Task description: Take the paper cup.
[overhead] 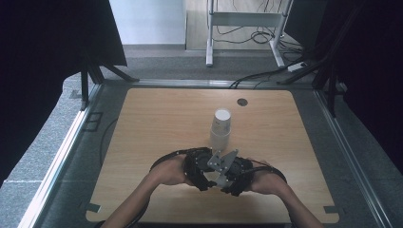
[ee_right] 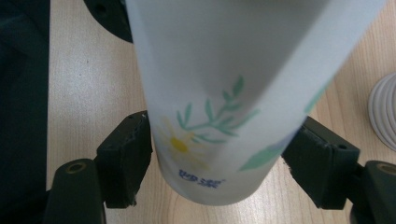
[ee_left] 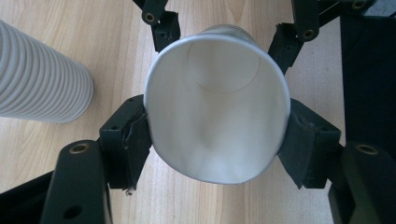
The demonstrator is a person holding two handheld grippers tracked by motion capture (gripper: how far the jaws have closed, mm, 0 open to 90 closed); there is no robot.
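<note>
A wooden bench (overhead: 157, 123) seen from above, with a person's forearms coming in from the bottom edge. Both hands meet near the front middle of the bench, each holding black tongs.

On the left, the left tongs (overhead: 199, 168) are pinching a white paper cup (ee_left: 217, 116). In the left gripper view the cup's open mouth faces the camera, its rim squeezed slightly out of round between the two pads (ee_left: 133, 135) (the inside is plain white). Further left in that view, a ribbed white stack (ee_left: 39, 79) of cups stands on the bench, close by but apart from the held cup.

In the middle of the high view, the stack (overhead: 221, 130) stands upright just beyond the two hands.

On the right, the right tongs (overhead: 233, 178) sit against the left ones. In the right gripper view the same cup (ee_right: 224, 107) hangs between its pads (ee_right: 126, 154), base end toward the camera, printed with a yellow flower and green leaves. The pads touch the cup wall on both sides, gripping it near the base. An edge of the stack (ee_right: 383, 112) shows at far right.
</note>
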